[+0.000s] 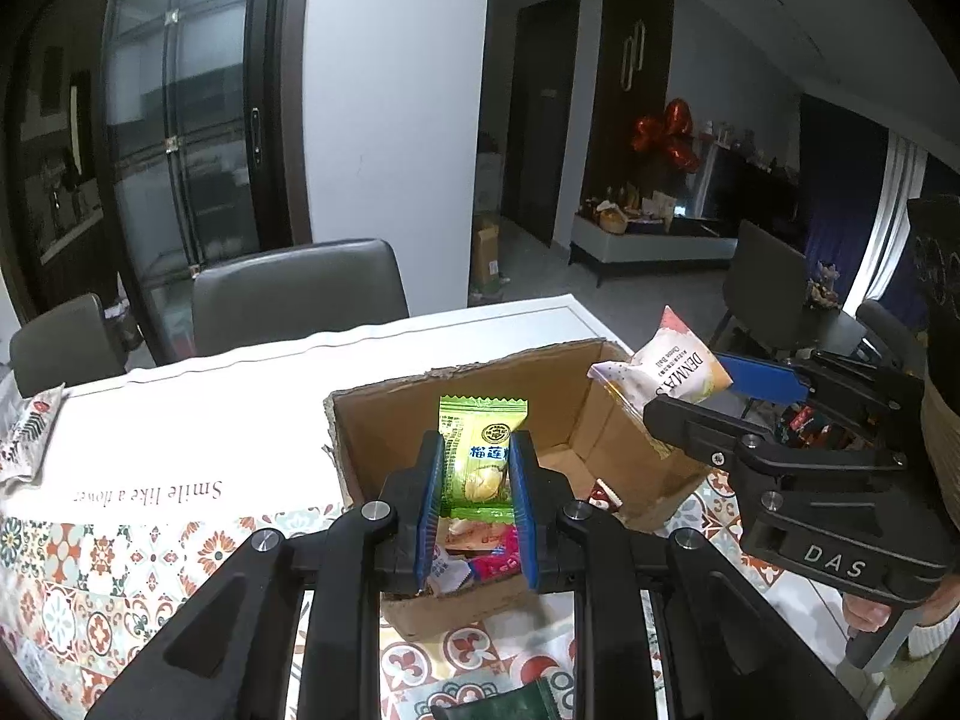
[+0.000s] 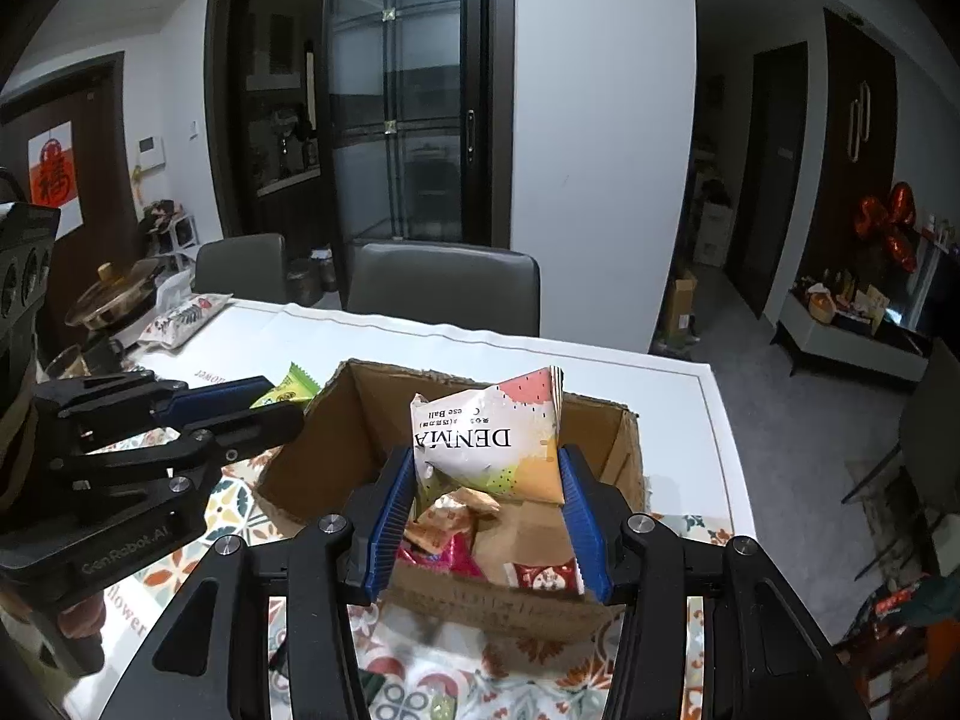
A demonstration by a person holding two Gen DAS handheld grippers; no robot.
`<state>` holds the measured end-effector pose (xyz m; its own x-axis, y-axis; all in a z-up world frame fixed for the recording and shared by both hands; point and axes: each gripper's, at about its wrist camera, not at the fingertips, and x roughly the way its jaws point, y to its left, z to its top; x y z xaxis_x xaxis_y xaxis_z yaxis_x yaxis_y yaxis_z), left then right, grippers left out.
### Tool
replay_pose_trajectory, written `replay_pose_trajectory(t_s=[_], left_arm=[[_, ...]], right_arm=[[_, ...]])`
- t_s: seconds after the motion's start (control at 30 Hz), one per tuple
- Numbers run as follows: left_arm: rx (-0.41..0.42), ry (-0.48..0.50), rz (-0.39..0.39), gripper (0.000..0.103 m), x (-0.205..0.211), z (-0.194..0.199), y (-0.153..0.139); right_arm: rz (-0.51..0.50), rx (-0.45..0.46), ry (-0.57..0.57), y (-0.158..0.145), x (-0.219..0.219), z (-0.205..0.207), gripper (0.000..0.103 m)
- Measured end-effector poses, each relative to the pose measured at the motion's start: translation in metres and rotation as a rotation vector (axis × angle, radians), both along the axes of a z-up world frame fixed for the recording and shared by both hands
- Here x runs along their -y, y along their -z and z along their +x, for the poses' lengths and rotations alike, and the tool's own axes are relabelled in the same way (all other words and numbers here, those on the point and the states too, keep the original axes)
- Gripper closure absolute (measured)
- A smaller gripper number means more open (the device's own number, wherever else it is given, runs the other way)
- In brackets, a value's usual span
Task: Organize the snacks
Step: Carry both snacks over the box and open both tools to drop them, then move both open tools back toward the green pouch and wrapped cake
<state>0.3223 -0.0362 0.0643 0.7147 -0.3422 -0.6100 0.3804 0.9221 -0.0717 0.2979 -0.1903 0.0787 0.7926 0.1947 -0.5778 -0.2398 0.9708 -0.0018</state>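
An open cardboard box [image 1: 384, 420] [image 2: 618, 450] stands on the table with several snack packets in its bottom. My left gripper [image 1: 477, 468] is shut on a green durian candy packet [image 1: 477, 450] and holds it over the box's near side; it also shows in the right wrist view [image 2: 291, 387]. My right gripper [image 2: 489, 468] is shut on a white DENMA snack bag [image 2: 486, 438] and holds it above the box; in the left wrist view that bag [image 1: 666, 369] hangs over the box's right wall.
A patterned tablecloth [image 1: 120, 552] covers the table. A white snack bag [image 1: 27, 438] lies at the far left. A dark green packet [image 1: 504, 705] lies near the front edge. A pot [image 2: 117, 294] stands at the far left. Grey chairs [image 1: 294, 294] stand behind the table.
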Motion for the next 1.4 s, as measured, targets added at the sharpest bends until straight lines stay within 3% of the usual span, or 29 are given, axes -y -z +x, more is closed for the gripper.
replay_pose_trajectory(t_s=[0.17, 0.23, 0.27, 0.3, 0.33, 0.83, 1.1, 1.4], left_arm=[[-0.028, -0.009, 0.011, 0.077, 0.003, 0.013, 0.003], [-0.024, -0.027, 0.023, 0.062, 0.004, 0.012, 0.003], [-0.014, -0.033, 0.023, 0.054, 0.003, 0.01, 0.001], [-0.003, -0.041, 0.024, 0.053, 0.003, 0.007, 0.0], [0.006, -0.052, 0.029, 0.053, 0.002, 0.004, -0.001], [0.067, -0.084, 0.075, 0.046, 0.004, -0.062, 0.003], [0.011, -0.084, 0.05, 0.044, -0.002, -0.087, 0.026], [-0.027, -0.013, 0.06, 0.044, 0.002, -0.124, 0.06]], right_arm=[[0.009, -0.037, 0.005, 0.009, 0.003, 0.017, 0.054], [0.016, -0.049, 0.011, 0.013, 0.006, 0.022, 0.05], [0.015, -0.057, 0.023, 0.014, 0.006, 0.023, 0.041], [0.013, -0.058, 0.033, 0.015, 0.009, 0.023, 0.032], [0.01, -0.05, 0.047, 0.016, 0.011, 0.021, 0.03], [0.01, 0.037, 0.03, 0.019, 0.01, -0.047, 0.03], [0.036, 0.001, 0.021, 0.044, 0.01, -0.071, 0.03], [0.023, -0.043, 0.005, 0.074, 0.004, -0.102, 0.03]])
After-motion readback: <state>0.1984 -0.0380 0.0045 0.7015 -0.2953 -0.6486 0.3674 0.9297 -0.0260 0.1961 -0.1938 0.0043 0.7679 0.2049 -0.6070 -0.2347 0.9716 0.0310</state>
